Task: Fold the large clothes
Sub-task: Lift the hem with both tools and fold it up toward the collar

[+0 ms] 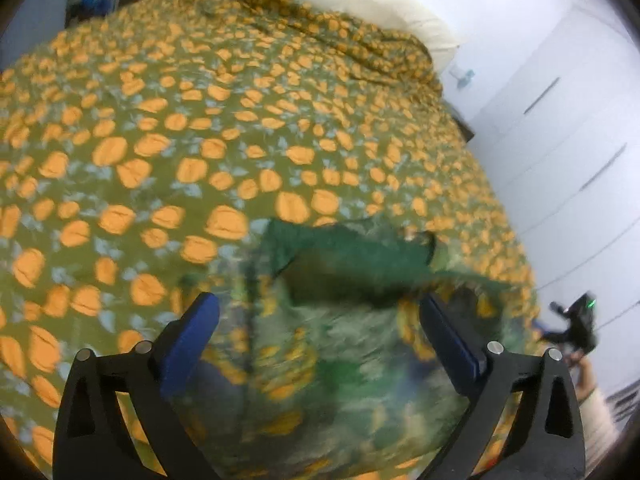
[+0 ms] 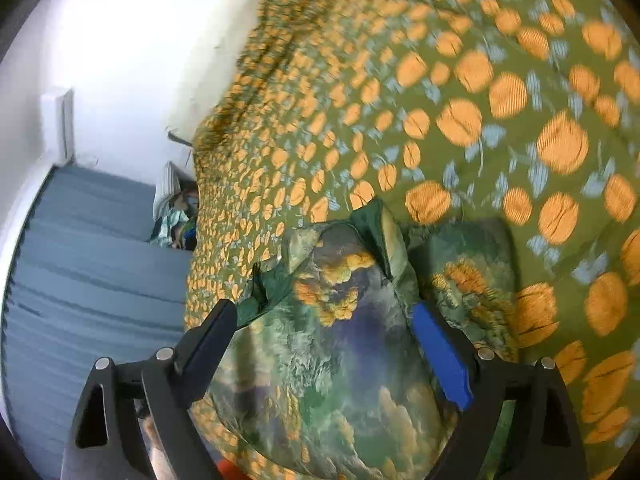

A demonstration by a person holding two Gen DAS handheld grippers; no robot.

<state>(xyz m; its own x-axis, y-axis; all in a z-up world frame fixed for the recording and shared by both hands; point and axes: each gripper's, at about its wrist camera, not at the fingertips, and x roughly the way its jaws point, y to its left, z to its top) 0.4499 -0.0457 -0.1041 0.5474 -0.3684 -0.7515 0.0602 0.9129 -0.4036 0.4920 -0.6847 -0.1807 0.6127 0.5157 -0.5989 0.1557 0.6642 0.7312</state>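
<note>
A green printed garment (image 1: pixel 332 344) with orange and blue patches lies bunched on the bed, blurred in the left wrist view, with a plain dark green part (image 1: pixel 352 264) turned up at its far side. My left gripper (image 1: pixel 320 312) is open, its blue-padded fingers (image 1: pixel 188 340) standing on either side of the cloth. In the right wrist view the same garment (image 2: pixel 328 352) lies rumpled with a folded flap (image 2: pixel 384 236). My right gripper (image 2: pixel 324 320) is open and straddles it, holding nothing. It also shows at the far right of the left wrist view (image 1: pixel 576 324).
The bed is covered by a green bedspread with orange flowers (image 1: pixel 200 128), with a cream pillow (image 1: pixel 380 4) at its head. White wardrobe doors (image 1: pixel 568 128) stand to the right. A blue-grey floor (image 2: pixel 92 280) and a pile of clothes (image 2: pixel 176 220) lie beside the bed.
</note>
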